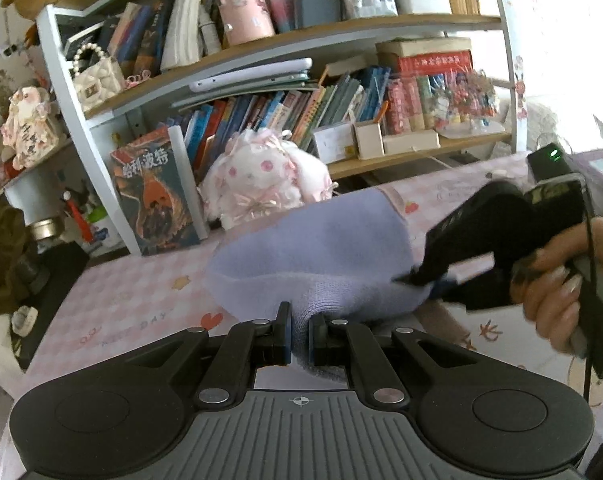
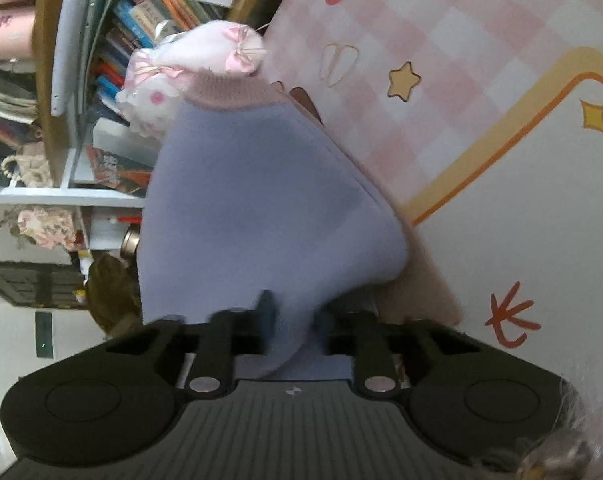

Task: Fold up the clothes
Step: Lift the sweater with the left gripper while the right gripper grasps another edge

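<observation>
A lavender knit garment (image 1: pixel 321 248) with a pink ribbed hem (image 2: pixel 229 92) is lifted off the pink checked table cover (image 1: pixel 121 300). My left gripper (image 1: pixel 299 332) is shut on a bunched fold of it, with cloth squeezed between the two pads. In the left wrist view my right gripper (image 1: pixel 421 282) comes in from the right, held by a hand (image 1: pixel 557 288), and its tips bite the garment's right edge. The right wrist view is rolled sideways and blurred. There my right gripper (image 2: pixel 295 320) has the lavender garment (image 2: pixel 253 200) pinched between its fingers, and the cloth hangs away from it.
A full bookshelf (image 1: pixel 261 52) stands right behind the table. A pink plush toy (image 1: pixel 261 176) and an upright book (image 1: pixel 157 196) sit at its foot. The table cover (image 2: pixel 461 60) stretches to the right of the garment. Clutter crowds the far left.
</observation>
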A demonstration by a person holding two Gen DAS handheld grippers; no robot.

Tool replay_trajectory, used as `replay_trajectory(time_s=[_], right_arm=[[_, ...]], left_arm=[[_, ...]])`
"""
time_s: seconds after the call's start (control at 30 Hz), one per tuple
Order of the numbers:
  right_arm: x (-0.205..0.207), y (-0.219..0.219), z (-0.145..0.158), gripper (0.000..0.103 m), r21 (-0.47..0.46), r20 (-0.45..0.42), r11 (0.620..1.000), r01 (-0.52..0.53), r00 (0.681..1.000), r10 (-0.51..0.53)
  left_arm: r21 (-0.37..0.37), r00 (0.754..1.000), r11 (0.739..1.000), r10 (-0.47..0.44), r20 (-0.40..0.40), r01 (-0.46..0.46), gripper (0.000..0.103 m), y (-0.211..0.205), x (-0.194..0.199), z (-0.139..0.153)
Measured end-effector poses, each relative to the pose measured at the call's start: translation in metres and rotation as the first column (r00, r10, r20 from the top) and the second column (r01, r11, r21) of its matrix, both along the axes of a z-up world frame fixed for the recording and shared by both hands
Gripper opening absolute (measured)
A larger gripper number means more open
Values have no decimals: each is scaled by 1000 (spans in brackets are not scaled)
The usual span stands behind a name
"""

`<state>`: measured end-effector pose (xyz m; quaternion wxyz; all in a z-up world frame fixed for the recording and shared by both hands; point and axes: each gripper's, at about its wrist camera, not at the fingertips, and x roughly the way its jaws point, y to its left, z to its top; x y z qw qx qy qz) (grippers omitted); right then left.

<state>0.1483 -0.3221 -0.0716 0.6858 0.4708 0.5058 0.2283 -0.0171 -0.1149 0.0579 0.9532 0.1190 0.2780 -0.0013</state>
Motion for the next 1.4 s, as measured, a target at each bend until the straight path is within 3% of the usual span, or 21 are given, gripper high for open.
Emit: replay_trajectory(time_s=[0.1, 0.17, 0.23, 0.33, 0.4, 0.47, 0.5, 0.53, 0.57, 0.67, 0.7, 0.8, 0.87, 0.93, 1.07, 1.13, 1.2, 1.3, 1.4], right_arm=[[1, -18, 43, 12, 40, 168, 999, 26, 985, -32], [7, -34, 93, 12, 101, 323, 994, 48, 943, -78], [9, -46, 151, 11, 168, 481, 985, 48, 868, -125], [5, -52, 243, 11, 250, 694, 968, -4, 698, -176], [-2, -46, 288, 11, 299, 779, 951, -77, 596, -196], [-5, -32, 320, 11, 302, 837, 941, -151, 515, -185], [-4, -21, 327, 11, 289, 847, 941, -175, 505, -166], [0, -8, 330, 11, 272, 848, 943, -192, 510, -141], [5, 8, 326, 11, 246, 837, 949, -198, 537, -105], [25, 57, 283, 11, 89, 766, 982, -169, 642, 41], [32, 76, 262, 11, 21, 726, 987, -158, 681, 94], [51, 130, 191, 11, -175, 566, 974, -142, 795, 218], [52, 158, 158, 11, -250, 497, 957, -143, 830, 254], [53, 185, 141, 11, -270, 467, 951, -153, 843, 268], [52, 239, 138, 13, -377, 495, 914, -151, 801, 337], [47, 251, 126, 19, -411, 477, 898, -157, 802, 359], [33, 250, 120, 37, -433, 466, 887, -163, 801, 375], [-1, 233, 114, 41, -483, 490, 864, -147, 772, 405], [-27, 205, 102, 42, -583, 461, 805, -110, 771, 439]], left_arm=[[-76, 996, 996, -35, 79, 41, 7, -1, -4, 27], [-141, 981, 983, -92, 169, 117, 7, -4, -7, 54], [-215, 945, 951, -154, 287, 221, 7, -5, -17, 83], [-319, 866, 871, -203, 456, 373, 7, 5, -34, 122], [-360, 825, 827, -200, 529, 431, 7, 16, -43, 138], [-412, 818, 795, -175, 547, 445, 7, 32, -48, 143], [-438, 831, 789, -158, 533, 431, 7, 41, -47, 139], [-455, 856, 798, -140, 498, 395, 7, 50, -43, 128], [-467, 883, 812, -121, 453, 350, 7, 59, -39, 115], [-528, 967, 829, -60, 246, 186, 7, 90, -19, 57], [-536, 984, 835, -40, 171, 127, 7, 100, -12, 33], [-512, 1000, 859, 8, -6, -10, 7, 127, 3, -29], [-497, 997, 865, 40, -69, -69, 7, 143, 8, -52], [-503, 993, 857, 70, -97, -110, 7, 164, 14, -62], [-498, 985, 854, 84, -153, -150, 7, 200, 28, -71], [-489, 984, 860, 75, -164, -147, 7, 210, 36, -74], [-488, 981, 859, 77, -177, -156, 7, 218, 44, -78], [-499, 975, 846, 97, -201, -187, 7, 229, 53, -87], [-510, 975, 840, 95, -200, -186, 7, 239, 59, -90]])
